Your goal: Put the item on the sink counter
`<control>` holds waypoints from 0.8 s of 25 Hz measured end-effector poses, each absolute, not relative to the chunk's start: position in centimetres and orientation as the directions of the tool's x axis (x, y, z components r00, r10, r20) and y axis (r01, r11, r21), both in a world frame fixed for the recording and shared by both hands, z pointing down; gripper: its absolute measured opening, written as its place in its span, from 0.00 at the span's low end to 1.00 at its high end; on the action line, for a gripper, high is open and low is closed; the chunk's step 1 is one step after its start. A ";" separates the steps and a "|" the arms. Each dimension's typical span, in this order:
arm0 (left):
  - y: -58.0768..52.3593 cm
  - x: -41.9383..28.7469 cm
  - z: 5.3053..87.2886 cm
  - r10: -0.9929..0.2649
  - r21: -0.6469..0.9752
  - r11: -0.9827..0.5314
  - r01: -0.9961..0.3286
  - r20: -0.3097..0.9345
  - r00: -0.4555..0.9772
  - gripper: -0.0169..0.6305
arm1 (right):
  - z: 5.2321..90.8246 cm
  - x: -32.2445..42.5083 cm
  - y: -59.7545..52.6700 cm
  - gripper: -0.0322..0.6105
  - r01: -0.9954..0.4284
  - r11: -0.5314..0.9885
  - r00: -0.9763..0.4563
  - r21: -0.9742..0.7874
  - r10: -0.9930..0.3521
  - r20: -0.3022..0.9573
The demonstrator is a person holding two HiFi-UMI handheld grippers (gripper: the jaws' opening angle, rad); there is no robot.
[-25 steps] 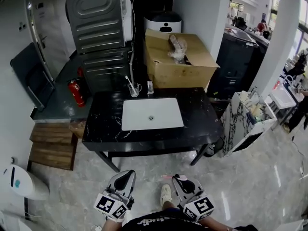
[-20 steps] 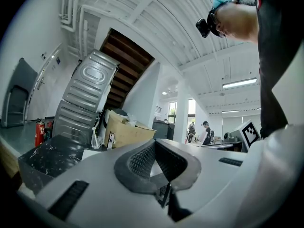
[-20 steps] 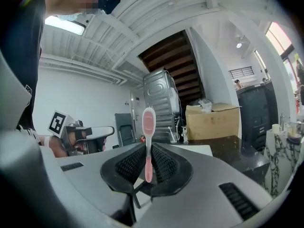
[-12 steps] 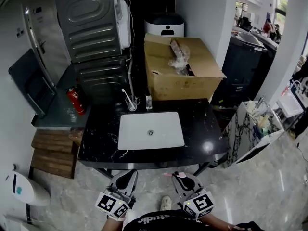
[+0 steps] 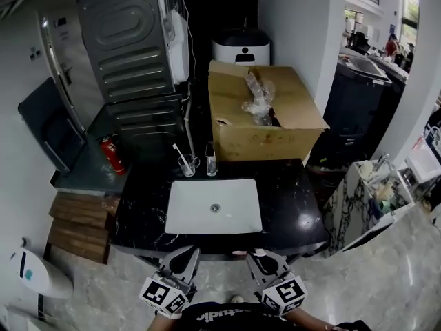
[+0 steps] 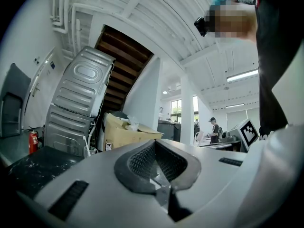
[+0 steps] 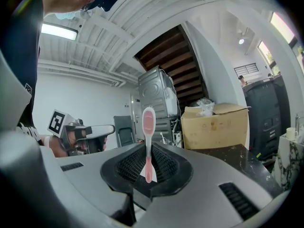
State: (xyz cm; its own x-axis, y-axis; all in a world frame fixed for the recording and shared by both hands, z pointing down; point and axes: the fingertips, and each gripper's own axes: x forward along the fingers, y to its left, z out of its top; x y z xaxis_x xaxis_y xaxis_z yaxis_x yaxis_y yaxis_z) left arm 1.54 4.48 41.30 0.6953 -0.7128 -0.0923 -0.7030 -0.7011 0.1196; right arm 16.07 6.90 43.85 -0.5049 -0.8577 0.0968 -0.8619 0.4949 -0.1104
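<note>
Far left, a red fire extinguisher (image 5: 112, 154) stands beside a ribbed grey metal appliance (image 5: 127, 40). The left gripper (image 5: 182, 257) sits low, just short of the desk's near edge, its jaws closed and empty with the cross-hatched pads together. Up on the glossy black marbled desk (image 5: 286, 216) there's a clear glass (image 5: 187, 164) with a toothbrush leaning in it and a small bottle (image 5: 211, 161) just beside. Next comes the white rectangular sink (image 5: 214, 206), set in the middle. Behind it is an open cardboard box (image 5: 265, 126) with crinkled clear plastic (image 5: 256, 96) on top. The right gripper (image 7: 148, 167) is level with the left, its jaws clamped on the slim pink toothbrush (image 7: 148, 127), which is upright with its oval head up.
</note>
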 end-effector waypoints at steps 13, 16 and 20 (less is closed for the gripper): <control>1.7 1.8 42.9 -0.741 0.151 -0.669 -0.727 -0.060 0.669 0.05 | 45.2 16.1 3.7 0.15 -0.841 0.521 -0.539 -0.147 -0.831 0.140; 0.1 1.8 43.2 -0.737 0.160 -0.673 -0.722 -0.058 0.674 0.05 | 45.5 16.0 2.2 0.15 -0.846 0.514 -0.531 -0.143 -0.837 0.134; -2.4 1.2 43.4 -0.735 0.170 -0.674 -0.719 -0.055 0.676 0.05 | 45.7 15.6 0.0 0.15 -0.851 0.506 -0.523 -0.144 -0.840 0.141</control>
